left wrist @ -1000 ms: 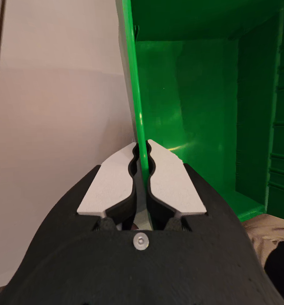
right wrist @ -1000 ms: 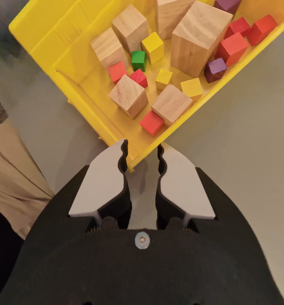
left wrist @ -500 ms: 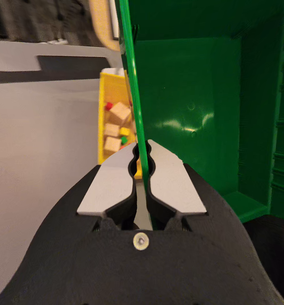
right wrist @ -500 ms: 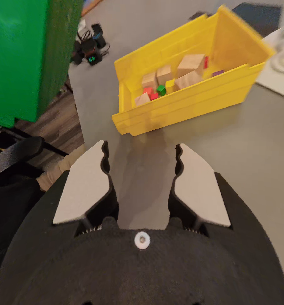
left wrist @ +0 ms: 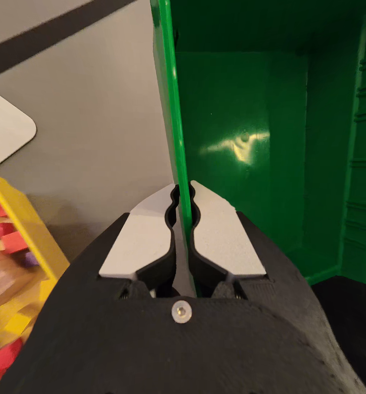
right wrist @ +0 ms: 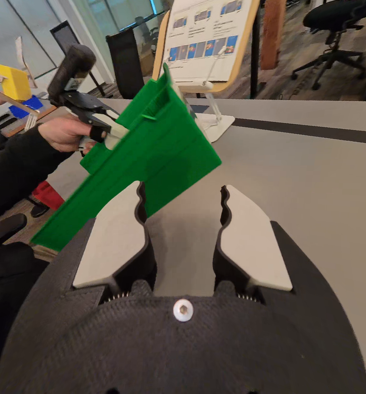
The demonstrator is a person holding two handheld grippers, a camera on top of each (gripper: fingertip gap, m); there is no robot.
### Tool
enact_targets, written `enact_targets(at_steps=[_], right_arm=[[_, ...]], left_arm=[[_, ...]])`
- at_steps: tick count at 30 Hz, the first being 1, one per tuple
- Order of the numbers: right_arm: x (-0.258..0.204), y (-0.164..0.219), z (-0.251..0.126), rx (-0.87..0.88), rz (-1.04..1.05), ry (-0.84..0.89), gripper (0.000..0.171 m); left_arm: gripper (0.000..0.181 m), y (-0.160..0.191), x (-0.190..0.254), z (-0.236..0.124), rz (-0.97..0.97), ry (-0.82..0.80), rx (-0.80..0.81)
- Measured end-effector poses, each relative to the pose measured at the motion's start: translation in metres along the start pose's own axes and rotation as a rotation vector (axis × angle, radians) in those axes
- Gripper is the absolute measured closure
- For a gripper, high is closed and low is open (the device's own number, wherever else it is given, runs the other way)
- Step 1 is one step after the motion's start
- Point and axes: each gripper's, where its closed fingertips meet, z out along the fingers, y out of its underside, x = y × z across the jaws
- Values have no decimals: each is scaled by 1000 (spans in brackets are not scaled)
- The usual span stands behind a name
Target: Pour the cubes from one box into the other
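Observation:
My left gripper is shut on the side wall of the green box, which looks empty inside. In the right wrist view the green box is held tilted in the air over the grey table, with the left gripper clamped on its rim. The yellow box lies at the lower left of the left wrist view, holding several wooden and coloured cubes. My right gripper is open and empty above the table, beside the green box's lower corner.
A white tablet stand holding an illustrated board stands on the grey table behind the green box; its base also shows in the left wrist view. A person's hand and black sleeve hold the left gripper. Office chairs stand beyond the table.
My right gripper let go of the yellow box's corner, opened wide and swung up and away from it. My left gripper kept its hold and swung the green box over beside the yellow box.

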Motion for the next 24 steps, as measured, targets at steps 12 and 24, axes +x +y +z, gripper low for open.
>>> enact_targets(at_steps=[12,24], right_arm=[[-13,71,61,-196,39,-31,100],[-17,127,125,-431,-20,52,92]], left_arm=[[163,54,-55,77,-212,-112,-149],[130,32,-81,46,59,-551,65]])
